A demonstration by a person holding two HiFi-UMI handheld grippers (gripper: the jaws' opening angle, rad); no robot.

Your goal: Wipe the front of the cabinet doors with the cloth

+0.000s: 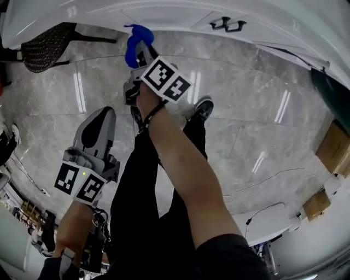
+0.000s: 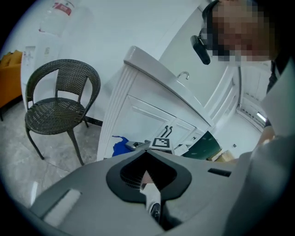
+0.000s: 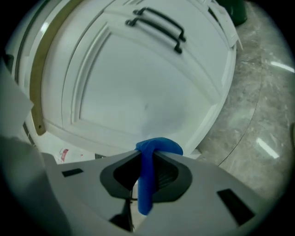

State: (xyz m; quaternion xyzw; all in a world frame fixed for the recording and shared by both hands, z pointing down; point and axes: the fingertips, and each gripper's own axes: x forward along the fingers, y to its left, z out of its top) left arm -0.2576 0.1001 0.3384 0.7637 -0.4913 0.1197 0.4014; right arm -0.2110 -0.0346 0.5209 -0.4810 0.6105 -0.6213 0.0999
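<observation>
My right gripper (image 1: pixel 138 50) is stretched forward and shut on a blue cloth (image 1: pixel 135 42), which sits at the foot of the white cabinet doors (image 1: pixel 164 13). In the right gripper view the blue cloth (image 3: pixel 148 173) hangs pinched between the jaws, close to a white panelled door (image 3: pixel 138 92) with two black handles (image 3: pixel 159 25). My left gripper (image 1: pixel 95 134) hangs lower at my left side, shut with nothing in it. The left gripper view shows the cabinet (image 2: pixel 152 110) from a distance, with the cloth (image 2: pixel 120 146) and the right gripper against it.
A dark wicker chair (image 1: pixel 46 44) stands left of the cabinet on the grey marble floor (image 1: pixel 262 126). My legs and a shoe (image 1: pixel 201 109) are below. Cardboard boxes (image 1: pixel 333 147) and a cable lie at the right. A dark green bin (image 2: pixel 207 145) stands beyond the cabinet.
</observation>
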